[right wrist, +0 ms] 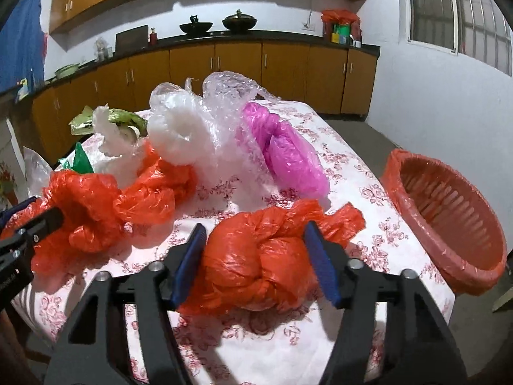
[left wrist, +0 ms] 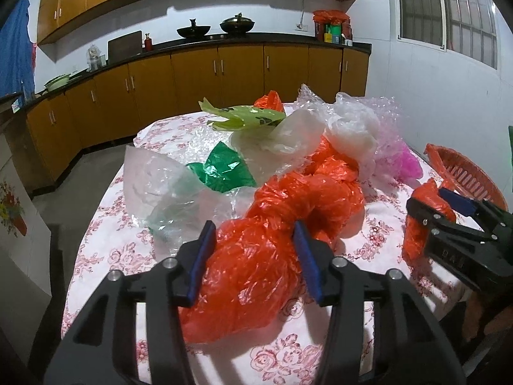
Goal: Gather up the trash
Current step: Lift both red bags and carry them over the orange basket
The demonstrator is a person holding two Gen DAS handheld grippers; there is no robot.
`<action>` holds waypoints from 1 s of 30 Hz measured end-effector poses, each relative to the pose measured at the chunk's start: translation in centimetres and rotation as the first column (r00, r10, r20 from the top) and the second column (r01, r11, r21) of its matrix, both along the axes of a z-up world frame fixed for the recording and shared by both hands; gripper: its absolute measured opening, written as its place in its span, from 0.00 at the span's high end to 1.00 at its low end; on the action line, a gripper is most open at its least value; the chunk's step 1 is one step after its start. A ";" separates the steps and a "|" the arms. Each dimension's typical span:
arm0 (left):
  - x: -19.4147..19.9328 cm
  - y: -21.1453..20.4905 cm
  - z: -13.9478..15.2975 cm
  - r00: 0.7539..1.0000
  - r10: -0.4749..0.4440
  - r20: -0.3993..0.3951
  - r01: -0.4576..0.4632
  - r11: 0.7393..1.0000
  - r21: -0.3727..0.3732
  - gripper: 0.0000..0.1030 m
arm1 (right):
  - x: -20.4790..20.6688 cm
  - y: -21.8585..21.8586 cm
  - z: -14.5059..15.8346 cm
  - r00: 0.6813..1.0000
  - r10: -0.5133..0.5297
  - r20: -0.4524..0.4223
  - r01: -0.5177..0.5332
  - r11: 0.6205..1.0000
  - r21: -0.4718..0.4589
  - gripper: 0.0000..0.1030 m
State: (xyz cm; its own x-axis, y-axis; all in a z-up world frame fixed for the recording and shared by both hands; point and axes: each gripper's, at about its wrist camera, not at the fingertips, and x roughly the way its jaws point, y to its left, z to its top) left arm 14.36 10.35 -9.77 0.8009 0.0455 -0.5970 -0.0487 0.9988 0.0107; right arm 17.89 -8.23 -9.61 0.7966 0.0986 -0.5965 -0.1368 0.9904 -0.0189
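Left gripper (left wrist: 255, 240) grips the long knotted orange bag (left wrist: 288, 211). Right gripper (right wrist: 255, 243) clasps a smaller orange bundle (right wrist: 256, 256). Only the right wrist view shows the lined orange basket's (right wrist: 397, 173) inside.

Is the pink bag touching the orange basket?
Apart. The right wrist view shows bare flowered tablecloth between the pink bag and the orange basket.

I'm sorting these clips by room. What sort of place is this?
Most likely a home kitchen: wooden cabinets run under a dark counter, two woks sit on the stove, and a table with a floral tablecloth holds plastic bags.
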 end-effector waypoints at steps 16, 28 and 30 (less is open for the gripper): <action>-1.0 -0.5 1.9 0.998 -0.030 0.060 0.033 0.999 -0.042 0.86 | -0.6 -2.0 2.2 0.999 -0.008 0.031 0.006 0.998 0.057 0.79; -2.2 -1.3 4.8 0.988 -0.053 0.146 0.061 0.997 -0.052 0.88 | -1.3 -3.0 4.9 0.993 -0.027 0.111 0.018 0.997 0.077 0.80; -2.4 -1.5 5.5 0.985 -0.060 0.162 0.069 0.996 -0.054 0.88 | -1.5 -3.2 5.4 0.991 -0.027 0.129 0.017 0.997 0.079 0.80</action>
State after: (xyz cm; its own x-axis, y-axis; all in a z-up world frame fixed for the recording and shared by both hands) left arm 11.99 8.82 -4.26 0.8863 -0.0413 -0.4612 0.0197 0.9985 -0.0516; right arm 16.37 -11.45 -4.17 0.8693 0.1223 -0.4790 -0.1167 0.9923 0.0417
